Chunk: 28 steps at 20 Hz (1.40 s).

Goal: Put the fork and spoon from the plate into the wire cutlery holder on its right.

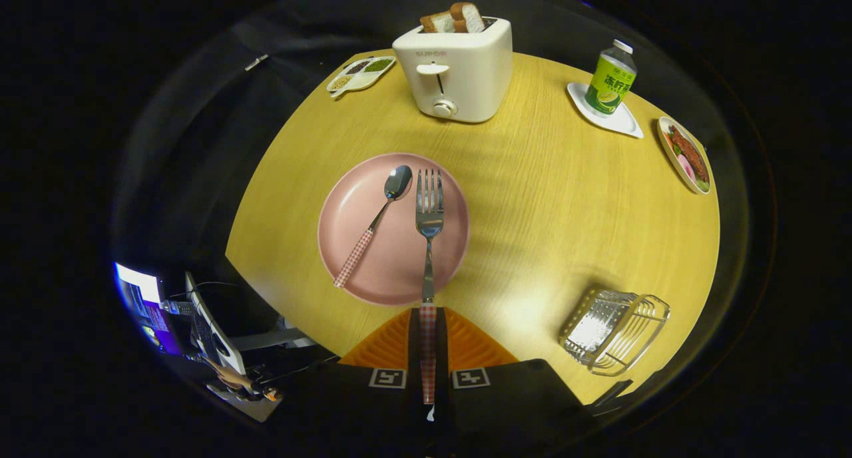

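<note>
Clamped between the gripper [427, 331] fingers, the fork [429, 225] handle is held, tines at twelve o'clock over the plate [346, 231] beside the spoon [376, 222]. Carrying to the wire cutlery holder [616, 331] at three o'clock is judged next.

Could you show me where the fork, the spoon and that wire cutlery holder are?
fork [429, 208], gripper view, on the base of its tines; its handle lies between the gripper [428, 325] fingers.
spoon [398, 181], gripper view, on its bowl.
wire cutlery holder [616, 331], gripper view, on its wire wall.
</note>
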Each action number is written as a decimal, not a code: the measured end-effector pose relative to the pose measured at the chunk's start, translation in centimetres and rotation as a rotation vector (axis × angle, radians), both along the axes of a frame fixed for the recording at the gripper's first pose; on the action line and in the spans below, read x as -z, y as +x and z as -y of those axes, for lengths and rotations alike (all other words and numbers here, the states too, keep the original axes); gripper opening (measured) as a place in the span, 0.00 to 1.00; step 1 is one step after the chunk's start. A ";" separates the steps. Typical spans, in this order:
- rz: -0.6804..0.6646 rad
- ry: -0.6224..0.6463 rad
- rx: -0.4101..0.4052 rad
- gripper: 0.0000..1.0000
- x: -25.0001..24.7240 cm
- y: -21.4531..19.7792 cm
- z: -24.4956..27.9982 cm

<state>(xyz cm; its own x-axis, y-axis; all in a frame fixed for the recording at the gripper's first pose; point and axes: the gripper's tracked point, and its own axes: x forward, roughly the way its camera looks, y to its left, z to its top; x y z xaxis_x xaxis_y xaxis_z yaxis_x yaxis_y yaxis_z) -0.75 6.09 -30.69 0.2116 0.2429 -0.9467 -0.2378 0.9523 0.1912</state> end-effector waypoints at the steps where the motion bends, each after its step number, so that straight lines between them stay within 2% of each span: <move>1: -0.001 -0.007 -0.024 0.10 -0.9 -0.8 1.4; 4: -0.042 -0.057 -0.103 0.11 -3.1 -3.4 6.6; 8: -0.121 -0.083 -0.094 0.10 -5.3 -5.4 12.5; 14: -0.258 -0.171 -0.111 0.10 -5.5 -7.2 20.0; 20: -0.456 -0.213 -0.180 0.10 -4.1 -9.1 21.9; 28: -0.607 -0.248 -0.152 0.10 -1.6 -6.9 22.0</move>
